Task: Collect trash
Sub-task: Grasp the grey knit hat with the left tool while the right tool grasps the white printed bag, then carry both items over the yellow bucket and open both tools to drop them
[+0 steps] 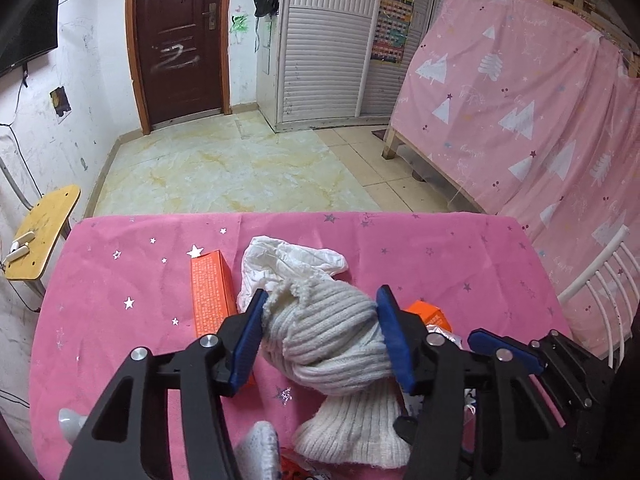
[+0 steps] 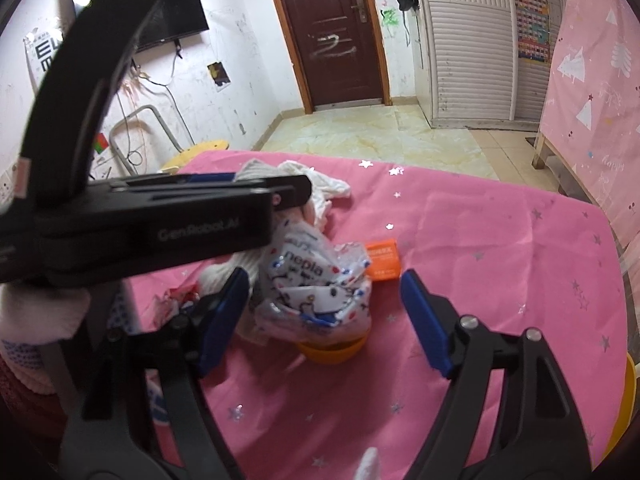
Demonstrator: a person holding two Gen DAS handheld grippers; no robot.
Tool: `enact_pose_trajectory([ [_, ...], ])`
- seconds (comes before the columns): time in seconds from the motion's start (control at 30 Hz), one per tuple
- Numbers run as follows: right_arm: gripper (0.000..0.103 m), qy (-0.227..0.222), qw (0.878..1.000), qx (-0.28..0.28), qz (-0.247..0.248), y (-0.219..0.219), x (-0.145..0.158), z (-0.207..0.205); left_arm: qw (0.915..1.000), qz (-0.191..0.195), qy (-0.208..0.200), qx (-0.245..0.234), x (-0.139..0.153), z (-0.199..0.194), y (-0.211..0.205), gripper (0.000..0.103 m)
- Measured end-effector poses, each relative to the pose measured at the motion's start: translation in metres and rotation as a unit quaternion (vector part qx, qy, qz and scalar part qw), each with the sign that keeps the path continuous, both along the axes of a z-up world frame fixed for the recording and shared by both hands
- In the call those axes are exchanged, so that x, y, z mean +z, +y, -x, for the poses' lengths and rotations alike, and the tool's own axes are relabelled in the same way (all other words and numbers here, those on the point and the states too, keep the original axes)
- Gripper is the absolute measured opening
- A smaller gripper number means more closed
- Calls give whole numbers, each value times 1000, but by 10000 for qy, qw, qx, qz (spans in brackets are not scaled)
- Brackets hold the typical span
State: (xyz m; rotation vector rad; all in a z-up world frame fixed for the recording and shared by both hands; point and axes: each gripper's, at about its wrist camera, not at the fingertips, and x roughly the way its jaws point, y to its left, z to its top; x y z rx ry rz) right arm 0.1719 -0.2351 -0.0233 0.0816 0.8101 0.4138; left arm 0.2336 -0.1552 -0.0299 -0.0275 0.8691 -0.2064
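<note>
Left tongs clamped on a grey knitted cloth, blue pads pressing both flanks, lifted above the pink counter. Crumpled white tissue just behind the cloth, lower part hidden by it. Long orange box beside, near end cut off by the left finger. Right tongs spread wide around a printed plastic wrapper, touching neither side clearly. Yellow bowl under the wrapper, mostly hidden. Small orange box behind.
</note>
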Motion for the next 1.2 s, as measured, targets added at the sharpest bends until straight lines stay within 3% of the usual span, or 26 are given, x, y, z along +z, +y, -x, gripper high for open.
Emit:
enact_pose_trajectory([
  [0.2,59,-46,10000,-10,7,4,1,4,9996,258,-28,73,7,5,9,45],
  [0.33,48,-93,9999,-40,0,4,2,7,9996,226,-157,85,16,12,11,44],
  [0.47,44,-211,9997,-65,-48,2,9,11,9997,152,-200,22,21,18,9,44],
  [0.77,43,-405,9985,-329,-169,-18,23,25,9996,104,-251,-24,26,25,12,35],
  [1.2,43,-595,9953,-687,-334,-51,32,37,9977,129,-662,-58,63,47,8,35],
])
